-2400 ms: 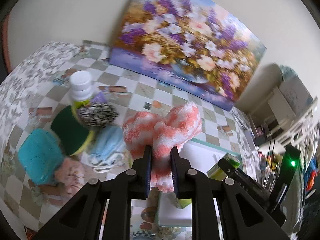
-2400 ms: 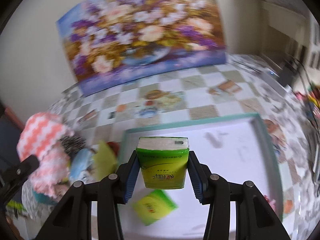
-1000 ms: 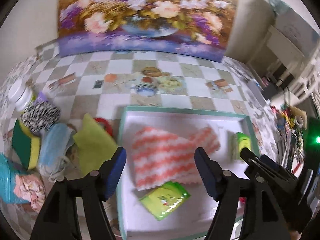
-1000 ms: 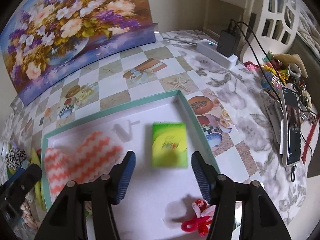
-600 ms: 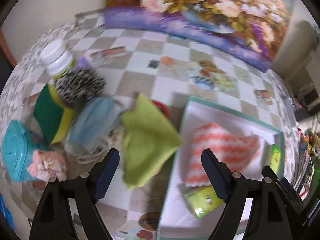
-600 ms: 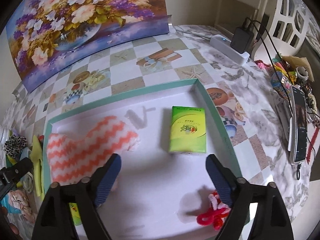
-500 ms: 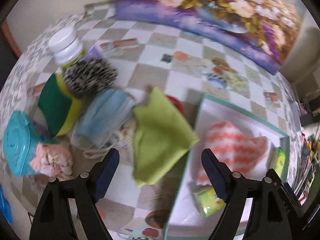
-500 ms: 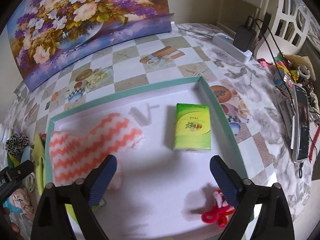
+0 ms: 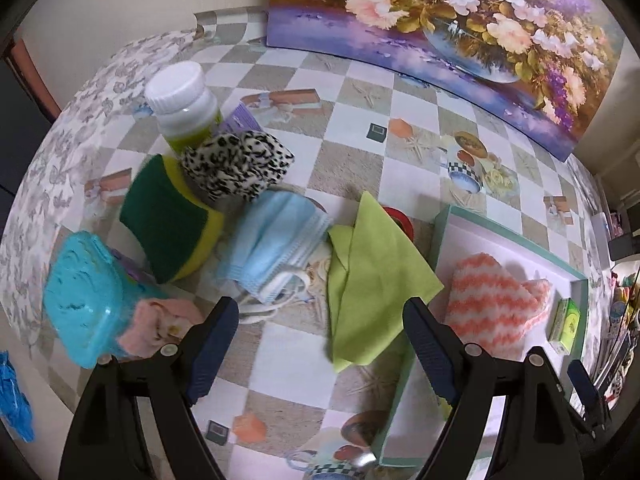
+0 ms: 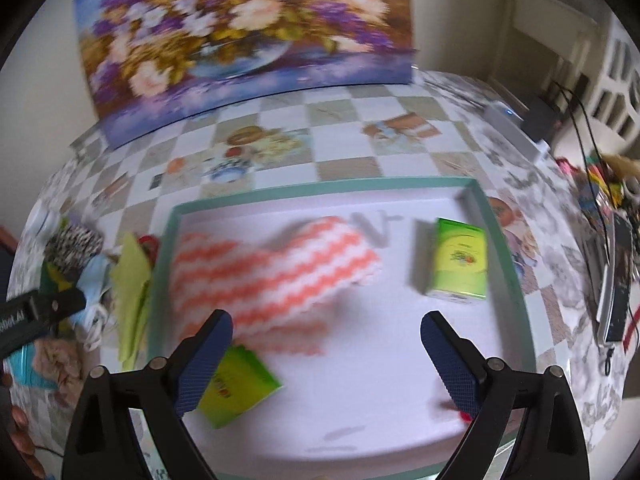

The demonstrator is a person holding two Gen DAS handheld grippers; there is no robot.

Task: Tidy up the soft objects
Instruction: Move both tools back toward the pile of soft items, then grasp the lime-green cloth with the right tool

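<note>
A teal-rimmed white tray (image 10: 360, 184) holds an orange-and-white zigzag cloth (image 10: 272, 268) and two green tissue packs, one at the right (image 10: 460, 260) and one at the front left (image 10: 236, 388). My right gripper (image 10: 326, 328) hovers open above the tray with nothing between its fingers. My left gripper (image 9: 320, 316) is open above a lime-green cloth (image 9: 372, 280) that lies against the tray's left rim (image 9: 440, 232). Left of the cloth lie a blue face mask (image 9: 276, 244), a leopard-print fabric piece (image 9: 240, 168), a green-and-yellow sponge (image 9: 168, 216) and a pink cloth (image 9: 156, 324).
A white-capped bottle (image 9: 180, 96) and a teal plastic container (image 9: 80, 292) stand among the pile. A flower painting (image 10: 240, 28) leans on the back wall. A power strip (image 10: 516, 128), a phone (image 10: 616, 280) and cables crowd the table's right edge. A red twisted item (image 10: 460, 412) lies in the tray's front right.
The left gripper let go of the zigzag cloth in the tray and swung left over the pile. The right gripper dropped its tissue pack in the tray, opened wide and shifted left.
</note>
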